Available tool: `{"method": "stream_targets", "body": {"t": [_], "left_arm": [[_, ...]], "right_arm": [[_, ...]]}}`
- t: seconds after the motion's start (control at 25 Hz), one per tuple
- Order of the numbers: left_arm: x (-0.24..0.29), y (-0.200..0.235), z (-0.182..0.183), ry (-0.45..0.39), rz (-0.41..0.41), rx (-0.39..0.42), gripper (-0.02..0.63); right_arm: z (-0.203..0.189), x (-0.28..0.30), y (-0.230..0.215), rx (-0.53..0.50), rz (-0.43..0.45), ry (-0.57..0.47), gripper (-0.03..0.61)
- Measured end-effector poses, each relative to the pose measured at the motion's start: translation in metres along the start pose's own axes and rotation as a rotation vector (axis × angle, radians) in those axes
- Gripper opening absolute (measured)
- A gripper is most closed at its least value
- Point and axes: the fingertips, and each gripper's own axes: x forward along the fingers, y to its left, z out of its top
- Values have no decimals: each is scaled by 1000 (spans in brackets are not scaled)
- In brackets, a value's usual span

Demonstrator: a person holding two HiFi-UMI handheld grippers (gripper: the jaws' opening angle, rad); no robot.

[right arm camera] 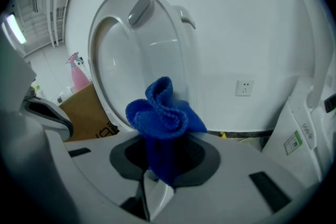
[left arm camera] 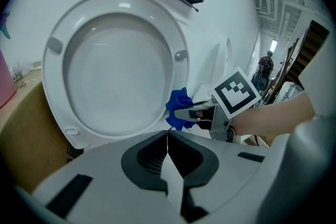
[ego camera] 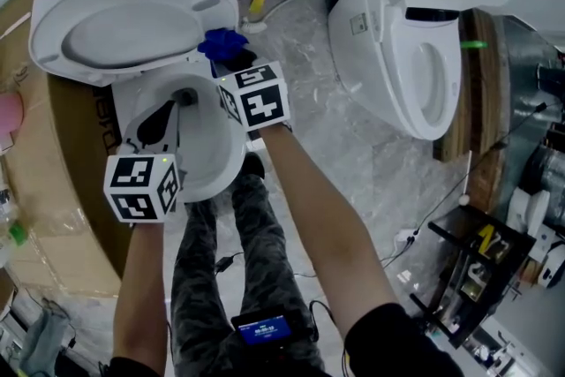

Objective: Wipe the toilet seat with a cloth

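- Right gripper [right arm camera: 157, 178] status?
- Clamped on the blue cloth [right arm camera: 160, 113]. Wad sticks out past the jaw tips, tail pinched between them.
- Where is it relative to the toilet seat [left arm camera: 113, 63]?
- Seat is raised, underside facing both grippers. Cloth sits at the seat's lower right edge, down by the bowl [ego camera: 207, 163]. Touching or just beside, can't tell.
- Why held like that?
- My read: the bunch out front makes a soft pad to press on the plastic, so the jaws stay off it. Starting low at the edge suggests a sweep up round the ring.
- Left gripper [left arm camera: 167, 140]?
- Jaws fully together, nothing in them. It sits below the seat, over the bowl, aimed up at the underside. Probably just parked clear. Neither gripper is holding the seat up.
- Seat orientation?
- Oval ring, close to upright. I judge the long axis runs from the low end by the bowl up to the free end. The opening faces the person.
- Cloth axis?
- Along the right gripper's line, pointing at the seat's edge. It's crumpled, so no clear flat face.
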Motion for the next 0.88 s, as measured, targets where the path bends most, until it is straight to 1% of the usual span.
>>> {"method": "stream_targets", "body": {"t": [0.28,0.56,0.72,0.88], "left_arm": [[-11,-5,21,-36,-10,7,11],[-26,-9,47,-73,-25,33,11],[-42,-12,59,-92,-31,59,11],[-59,-8,71,-114,-27,64,11]], "right_arm": [[37,-26,7,-37,-5,-53,98],[85,-55,16,-77,-28,-123,98],[99,-67,24,-89,-53,-118,98],[108,-78,36,-98,-60,-118,98]]}}
